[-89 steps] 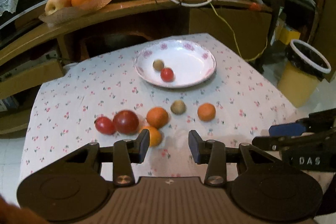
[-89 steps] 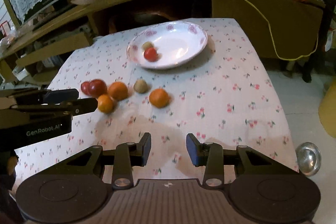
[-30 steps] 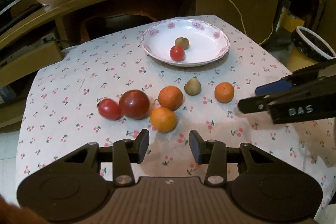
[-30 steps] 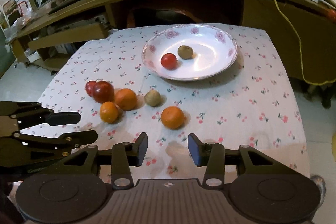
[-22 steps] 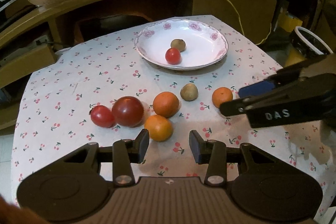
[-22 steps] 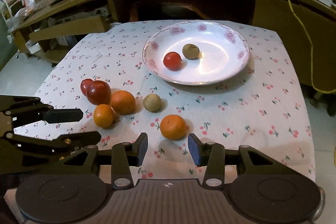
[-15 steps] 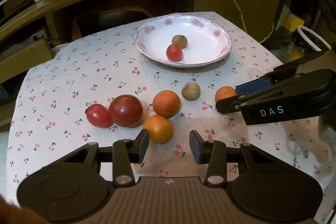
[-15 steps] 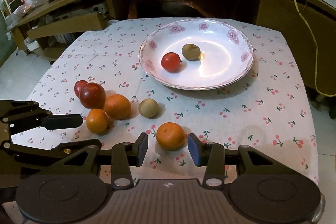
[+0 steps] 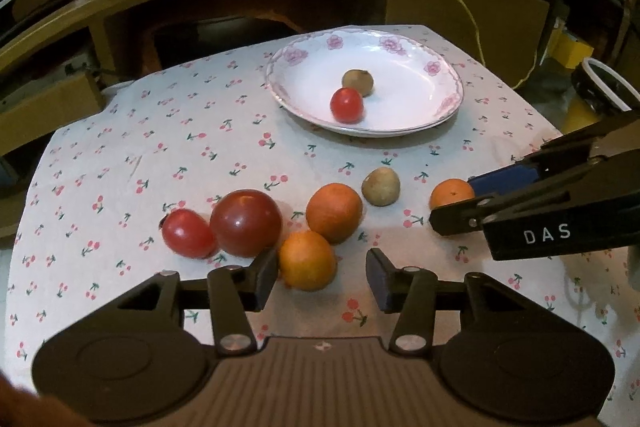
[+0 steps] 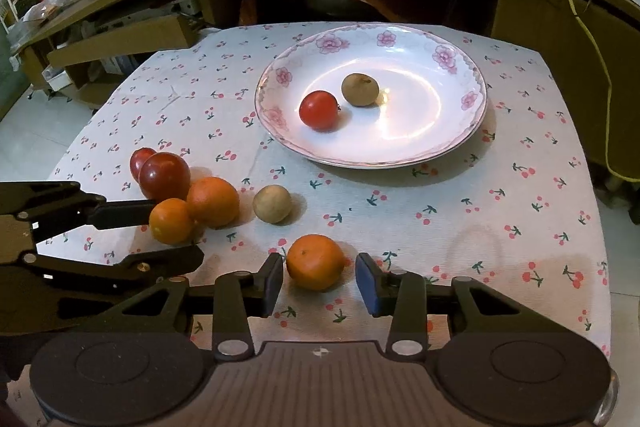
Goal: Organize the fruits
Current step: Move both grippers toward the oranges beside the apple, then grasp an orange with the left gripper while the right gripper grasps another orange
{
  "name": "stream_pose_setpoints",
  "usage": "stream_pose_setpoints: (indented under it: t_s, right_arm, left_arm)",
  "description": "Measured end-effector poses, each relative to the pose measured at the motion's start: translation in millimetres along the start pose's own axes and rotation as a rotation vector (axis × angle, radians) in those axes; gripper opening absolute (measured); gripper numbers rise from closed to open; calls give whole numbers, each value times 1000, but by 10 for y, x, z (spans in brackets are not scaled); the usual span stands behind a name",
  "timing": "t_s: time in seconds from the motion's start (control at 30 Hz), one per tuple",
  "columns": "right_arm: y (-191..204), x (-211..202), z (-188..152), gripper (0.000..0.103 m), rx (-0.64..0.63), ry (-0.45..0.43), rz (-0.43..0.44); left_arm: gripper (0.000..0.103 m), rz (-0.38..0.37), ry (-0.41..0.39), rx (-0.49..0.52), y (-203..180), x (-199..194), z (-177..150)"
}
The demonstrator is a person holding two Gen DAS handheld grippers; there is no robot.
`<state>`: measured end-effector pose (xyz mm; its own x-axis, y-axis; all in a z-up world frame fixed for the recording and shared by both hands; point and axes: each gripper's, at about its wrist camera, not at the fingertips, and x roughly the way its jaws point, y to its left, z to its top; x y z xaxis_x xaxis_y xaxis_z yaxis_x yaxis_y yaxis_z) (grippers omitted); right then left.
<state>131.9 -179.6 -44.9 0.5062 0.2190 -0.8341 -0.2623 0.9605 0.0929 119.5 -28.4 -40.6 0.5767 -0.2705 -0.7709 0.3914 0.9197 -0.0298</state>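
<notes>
Fruits lie loose on the white cloth printed with small red cherries (image 10: 520, 227), and I go through them from the left. Farthest left sits a small red tomato (image 9: 187, 233), touching a bigger dark red tomato (image 9: 246, 222) just to its right. Next come two oranges pressed together — the near orange (image 9: 307, 259) and the far orange (image 9: 334, 212). My left claw (image 9: 321, 274) stands wide, its pads on either side of the near orange, the left pad just beside the peel, the right pad apart from it. Right of the far orange, a small gap away, rests a small brownish-green round fruit (image 9: 381, 186). Farther right lies a lone orange (image 10: 316, 261) — my right claw (image 10: 319, 281) is spread wide around it, neither pad touching it as far as I can tell. At the far side of the cloth sits the white plate with pink flowers on its rim (image 10: 460, 143). In it a small red tomato (image 10: 319, 109) lies on the left, with a brownish-green round fruit (image 10: 360, 89) just beside it on the right.
</notes>
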Motion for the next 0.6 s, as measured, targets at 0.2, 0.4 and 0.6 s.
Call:
stream_pose_setpoints:
  t_s: [0.2, 0.4, 0.6]
  right_arm:
    - [-14, -3, -2, 42, -1, 0, 6]
    - [-12, 5, -6, 43, -13, -7, 6]
    - [44, 4, -32, 35, -54, -13, -10]
  left_arm:
    - [53, 4, 15, 46, -93, 44, -28]
    - [52, -5, 11, 44, -85, 49, -33]
    - [41, -1, -1, 40, -59, 44, -57]
